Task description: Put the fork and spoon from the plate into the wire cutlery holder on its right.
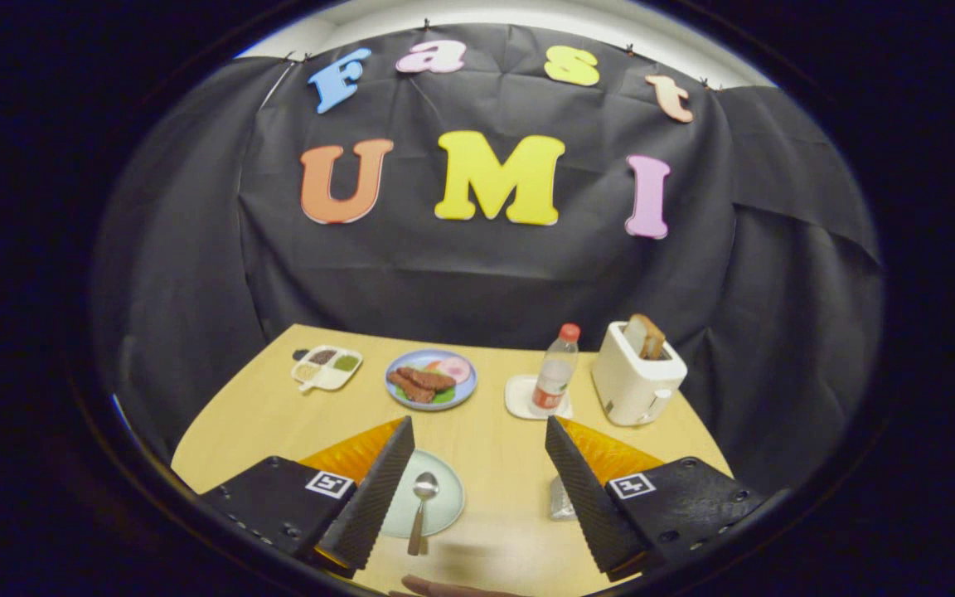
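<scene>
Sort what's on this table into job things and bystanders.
Job: pale green plate; metal spoon lying on it; silvery wire cutlery holder, mostly hidden behind a finger; open gripper.

Bystanders: blue food plate; white divided tray; plastic bottle; white toaster.

1. A light wooden table (494,452) is carrying everything.
2. Lying along its far side are a divided tray (327,367), a blue plate of food (431,379), a bottle (555,371) on a white coaster (519,396), and a white toaster (636,375).
3. Nearer, between the gripper (477,477) fingers standing wide apart, a pale green plate (444,510) is bearing a spoon (421,507).
</scene>
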{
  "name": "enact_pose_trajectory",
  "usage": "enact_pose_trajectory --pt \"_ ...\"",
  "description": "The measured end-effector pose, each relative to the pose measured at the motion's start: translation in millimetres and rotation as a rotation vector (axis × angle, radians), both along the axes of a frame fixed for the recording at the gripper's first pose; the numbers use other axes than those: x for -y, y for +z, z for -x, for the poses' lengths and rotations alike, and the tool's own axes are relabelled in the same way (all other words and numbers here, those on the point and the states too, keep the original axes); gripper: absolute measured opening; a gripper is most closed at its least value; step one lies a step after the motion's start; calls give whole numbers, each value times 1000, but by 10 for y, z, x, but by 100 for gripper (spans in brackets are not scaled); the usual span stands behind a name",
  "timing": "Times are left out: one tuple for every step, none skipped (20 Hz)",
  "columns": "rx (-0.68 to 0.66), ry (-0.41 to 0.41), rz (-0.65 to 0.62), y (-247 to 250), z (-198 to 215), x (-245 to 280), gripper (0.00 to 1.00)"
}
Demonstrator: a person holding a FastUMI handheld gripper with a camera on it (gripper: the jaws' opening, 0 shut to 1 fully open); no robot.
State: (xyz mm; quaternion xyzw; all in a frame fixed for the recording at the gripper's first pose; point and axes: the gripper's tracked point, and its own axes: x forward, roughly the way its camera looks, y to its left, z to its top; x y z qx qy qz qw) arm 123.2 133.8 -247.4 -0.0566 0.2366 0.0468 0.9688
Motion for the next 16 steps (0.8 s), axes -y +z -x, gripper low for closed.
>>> enact_pose_trajectory --pt "-36 14 6 -169 -17 -65 96" --pt "-68 28 9 -356 -42 -135 95" --pt "-100 29 21 -557 -44 -162 95" --pt "-131 35 25 -715 -40 -196 95" --pt "-166 35 30 -896 -16 -244 94" --pt "-198 32 35 -1060 -6 -284 94" --pt "-233 26 39 -1230 25 -304 94" --pt "-267 26 41 -1387 55 -334 94" --pt "-295 25 42 -1521 82 -381 93" --pt "-313 36 47 -1631 101 -448 92" --pt "-322 40 65 -1748 114 -493 90" --pt "-340 40 64 -1847 113 -532 89" --pt "-358 29 60 -1959 102 -536 85" --pt "-380 18 47 -2038 95 -537 81" --pt "-404 -7 35 -2132 98 -512 74" --pt "-438 -21 8 -2209 114 -515 69"
